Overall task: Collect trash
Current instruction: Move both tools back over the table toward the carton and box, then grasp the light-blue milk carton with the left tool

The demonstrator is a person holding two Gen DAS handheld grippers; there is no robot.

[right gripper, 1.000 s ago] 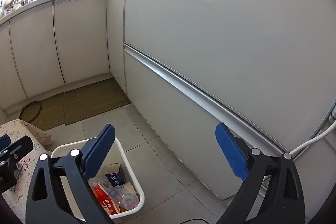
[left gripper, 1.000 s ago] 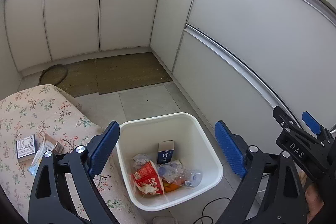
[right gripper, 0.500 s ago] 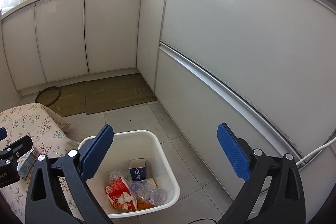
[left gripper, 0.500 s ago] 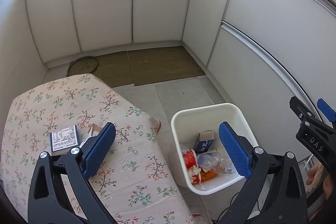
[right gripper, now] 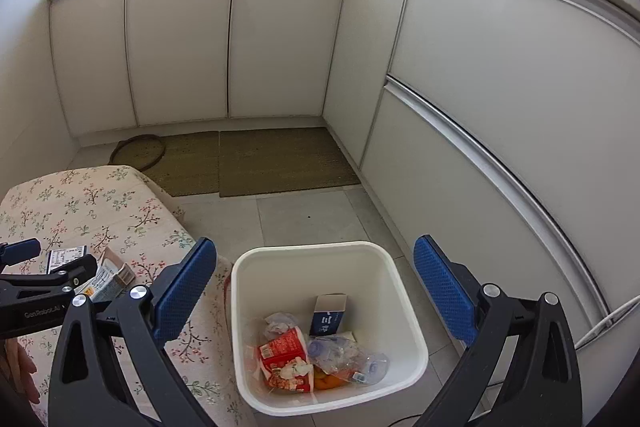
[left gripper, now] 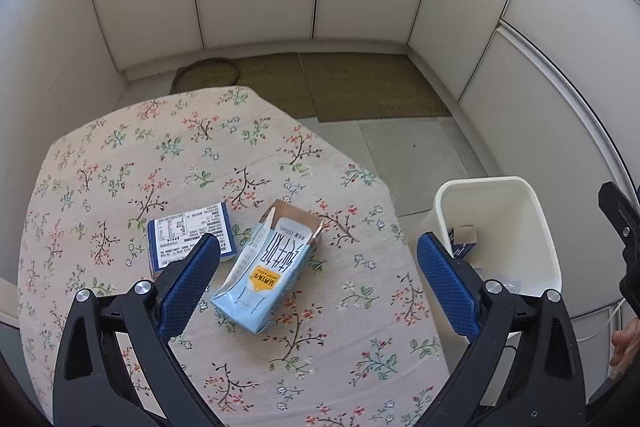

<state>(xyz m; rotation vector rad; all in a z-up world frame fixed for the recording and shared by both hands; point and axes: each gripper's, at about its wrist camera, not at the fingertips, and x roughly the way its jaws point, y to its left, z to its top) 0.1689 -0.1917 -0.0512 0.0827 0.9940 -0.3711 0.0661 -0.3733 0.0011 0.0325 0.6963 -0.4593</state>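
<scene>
A light blue drink carton [left gripper: 267, 271] lies flattened on the floral tablecloth [left gripper: 200, 155], beside a small blue and white box [left gripper: 189, 235]. My left gripper [left gripper: 316, 285] hovers open above the carton, nothing between its fingers. The white trash bin [right gripper: 332, 331] stands on the floor right of the table and holds a red carton [right gripper: 286, 361], a dark blue box [right gripper: 328, 315], a crushed clear bottle [right gripper: 346, 357] and crumpled paper. My right gripper [right gripper: 314, 291] is open over the bin. The bin [left gripper: 500, 227] also shows at the right in the left wrist view.
White cabinet doors [right gripper: 280, 39] wrap the back and right sides. Brown mats [right gripper: 280, 159] lie on the tiled floor before them. A white cable [right gripper: 608, 319] runs along the right cabinet base. A person's hand [right gripper: 18, 375] holds the left gripper.
My left gripper has swung left from over the bin to above the table, bringing the carton and box under it. My right gripper has turned left and now looks down into the bin.
</scene>
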